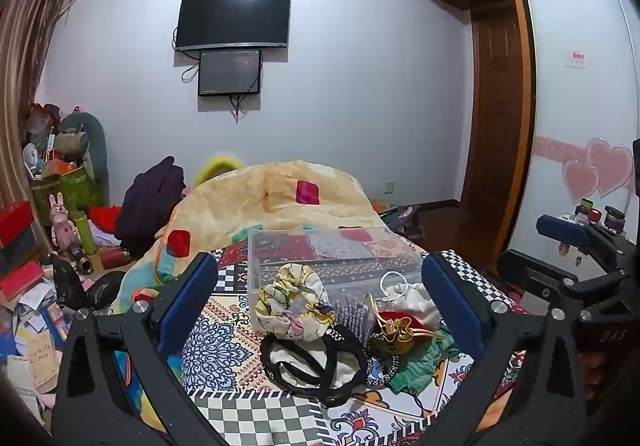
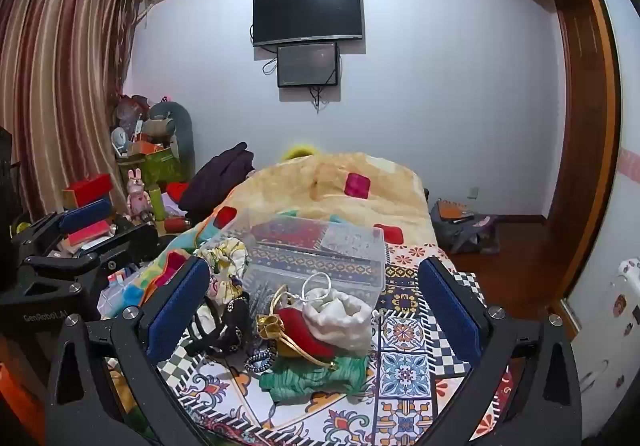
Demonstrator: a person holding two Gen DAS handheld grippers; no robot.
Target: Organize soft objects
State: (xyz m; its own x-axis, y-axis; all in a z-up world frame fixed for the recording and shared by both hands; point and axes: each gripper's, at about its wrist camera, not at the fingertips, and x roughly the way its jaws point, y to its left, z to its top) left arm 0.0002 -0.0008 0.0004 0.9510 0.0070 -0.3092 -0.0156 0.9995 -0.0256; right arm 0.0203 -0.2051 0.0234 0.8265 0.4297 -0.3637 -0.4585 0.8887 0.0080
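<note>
A pile of soft items lies on the patterned bedspread (image 1: 224, 342) in front of a clear plastic box (image 1: 320, 258). It holds a floral scrunchie (image 1: 292, 302), a black-trimmed white piece (image 1: 316, 362), a white drawstring pouch (image 2: 340, 318), a red and gold pouch (image 2: 296, 326) and a green cloth (image 2: 316, 372). My left gripper (image 1: 320, 298) is open above the pile's left part. My right gripper (image 2: 314, 298) is open above the pouches. Both are empty.
A folded yellow quilt (image 1: 288, 198) lies behind the box. Cluttered boxes, toys and papers (image 1: 48, 246) fill the floor to the left. A wooden wardrobe (image 1: 500, 126) and bags on the floor (image 2: 464, 226) are to the right.
</note>
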